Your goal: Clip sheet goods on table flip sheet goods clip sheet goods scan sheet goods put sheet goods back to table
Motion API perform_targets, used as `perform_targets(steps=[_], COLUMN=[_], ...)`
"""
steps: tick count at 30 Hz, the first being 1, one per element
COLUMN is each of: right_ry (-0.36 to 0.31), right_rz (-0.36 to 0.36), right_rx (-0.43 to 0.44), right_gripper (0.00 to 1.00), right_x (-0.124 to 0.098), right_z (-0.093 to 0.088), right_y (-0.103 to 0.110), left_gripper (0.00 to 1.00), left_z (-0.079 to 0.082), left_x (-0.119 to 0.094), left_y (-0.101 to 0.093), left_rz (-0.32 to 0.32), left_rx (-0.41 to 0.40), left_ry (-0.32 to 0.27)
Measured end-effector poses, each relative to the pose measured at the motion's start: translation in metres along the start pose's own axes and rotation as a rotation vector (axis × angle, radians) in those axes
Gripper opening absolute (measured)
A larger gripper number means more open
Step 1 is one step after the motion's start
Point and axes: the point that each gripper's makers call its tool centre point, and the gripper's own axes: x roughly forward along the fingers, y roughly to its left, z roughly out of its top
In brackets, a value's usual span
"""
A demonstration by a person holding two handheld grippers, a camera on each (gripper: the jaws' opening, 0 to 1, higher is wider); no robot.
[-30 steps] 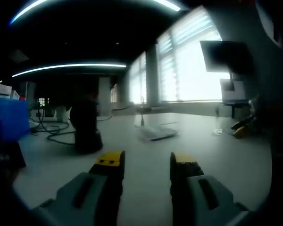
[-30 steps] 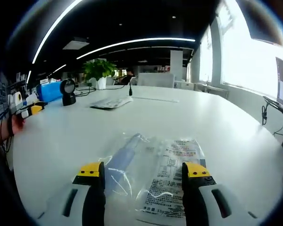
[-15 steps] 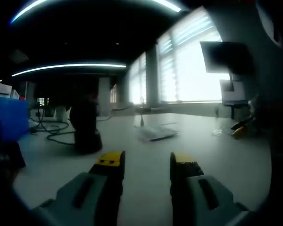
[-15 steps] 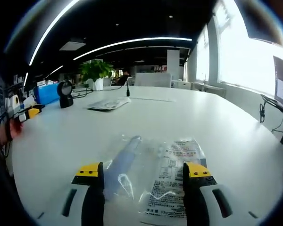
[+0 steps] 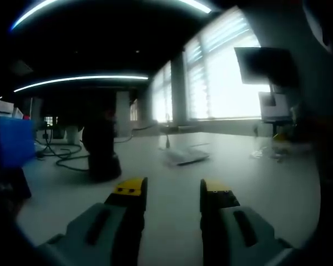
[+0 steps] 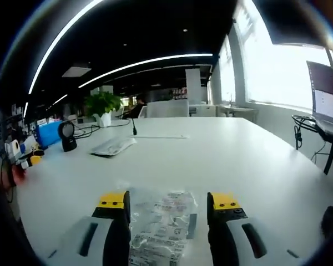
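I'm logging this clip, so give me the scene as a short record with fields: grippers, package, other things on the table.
right gripper: jaws open, either side of the package
package: clear printed bag, flat on the white table
left gripper: jaws open, nothing between them
scanner: dark, upright, ahead of the left gripper
keyboard: further along the table
blue box: far left edge

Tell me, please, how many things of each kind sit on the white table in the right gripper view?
Clear plastic packets: 1, the sheet goods between the right gripper jaws
Keyboards: 1
Black scanners: 1
Blue boxes: 1
Potted plants: 1
Total: 5
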Motion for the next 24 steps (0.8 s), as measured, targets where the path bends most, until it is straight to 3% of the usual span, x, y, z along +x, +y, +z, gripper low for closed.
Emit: perform_targets(steps=[7,13,24], right_ry=[0.047,0.088,0.200], right_rz=[0.051,0.055,0.068], right_rx=[0.016,0.003,-0.026], right_gripper=[0.45,0.40,0.35], right_x=[0.023,0.042,0.049], right_z=[-0.005,-0.011,-0.027], right_y=[-0.007,-0.012,-0.012], left_gripper=[0.30,0.30,0.30], left_z=[0.000,0.004,0.006], left_x=[-0.001,-0.002,-0.003], left_y=[0.002,0.003,0.005], left_rz=[0.012,0.022,0.023], left_rx=[0.000,0.000,-0.006], left_ry=[-0.003,-0.019,-0.032])
